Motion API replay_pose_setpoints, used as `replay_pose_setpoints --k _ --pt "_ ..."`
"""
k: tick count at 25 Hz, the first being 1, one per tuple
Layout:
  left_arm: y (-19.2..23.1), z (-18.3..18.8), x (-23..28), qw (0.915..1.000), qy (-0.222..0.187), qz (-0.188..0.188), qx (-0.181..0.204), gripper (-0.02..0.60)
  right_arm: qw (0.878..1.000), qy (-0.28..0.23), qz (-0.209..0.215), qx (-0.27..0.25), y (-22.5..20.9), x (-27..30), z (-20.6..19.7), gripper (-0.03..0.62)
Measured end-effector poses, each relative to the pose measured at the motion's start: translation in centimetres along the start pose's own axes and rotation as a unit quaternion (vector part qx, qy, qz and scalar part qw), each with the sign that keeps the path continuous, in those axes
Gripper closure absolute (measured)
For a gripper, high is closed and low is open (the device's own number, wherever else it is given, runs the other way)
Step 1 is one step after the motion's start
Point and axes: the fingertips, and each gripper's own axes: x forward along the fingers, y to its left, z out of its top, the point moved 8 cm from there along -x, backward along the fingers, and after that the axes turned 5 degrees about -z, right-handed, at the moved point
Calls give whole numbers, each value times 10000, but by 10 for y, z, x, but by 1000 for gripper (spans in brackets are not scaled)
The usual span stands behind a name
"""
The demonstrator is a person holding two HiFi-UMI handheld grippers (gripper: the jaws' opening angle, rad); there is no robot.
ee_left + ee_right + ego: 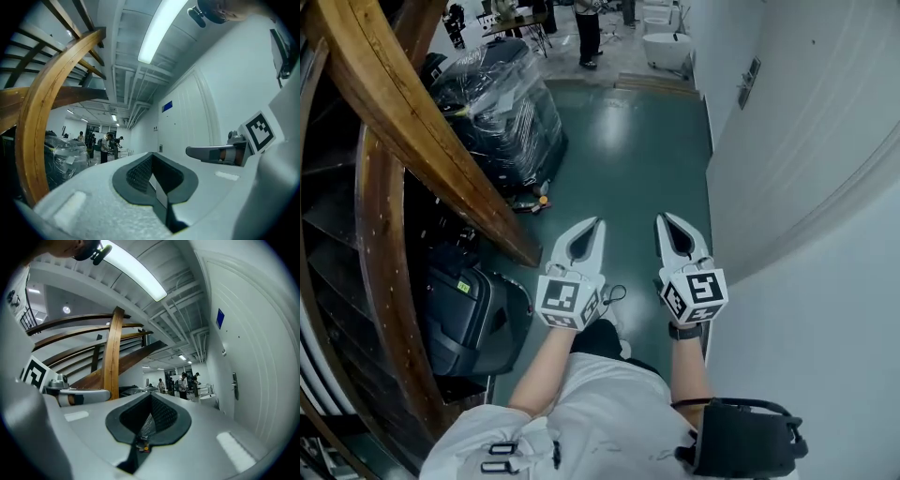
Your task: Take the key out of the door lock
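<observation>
I see no key and no lock cylinder in any view. A white panelled door (262, 333) runs along the right wall, with a dark lever handle (234, 386) on it. In the head view a small dark fitting (750, 79) sits on the same white wall far ahead. My left gripper (598, 223) and right gripper (662, 218) are held side by side over the green floor, pointing level down the corridor. Both are shut, with nothing sticking out past the tips. In the right gripper view a tiny orange-and-dark speck (140, 446) sits low in the seam; I cannot tell what it is.
A curved wooden stair stringer (422, 141) and its post (112, 357) line the left side. Plastic-wrapped dark goods (502, 108) and a black case (469, 319) stand beneath. Several people (107, 146) stand at tables in the far room. A white tub (667, 49) is at the far right.
</observation>
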Motion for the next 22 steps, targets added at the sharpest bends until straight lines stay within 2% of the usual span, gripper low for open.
replay_pose_setpoints --k 6,11,15,19,22 --pt "28 -17 83 9998 40 -170 -40 580 9997 136 182 25 -28 58 -18 588" --pt "52 -40 173 9990 -31 -435 8 580 9996 88 -260 82 -98 115 -28 588" --pt "98 -53 263 9988 -210 -440 -13 580 9995 -94 -279 120 -154 196 -18 588" --pt "152 -29 364 9981 -465 -408 9 580 9994 -211 -213 -143 -215 296 17 588" --pt "209 -9 415 9963 -588 -616 109 580 9994 -174 -71 -277 -227 372 28 588"
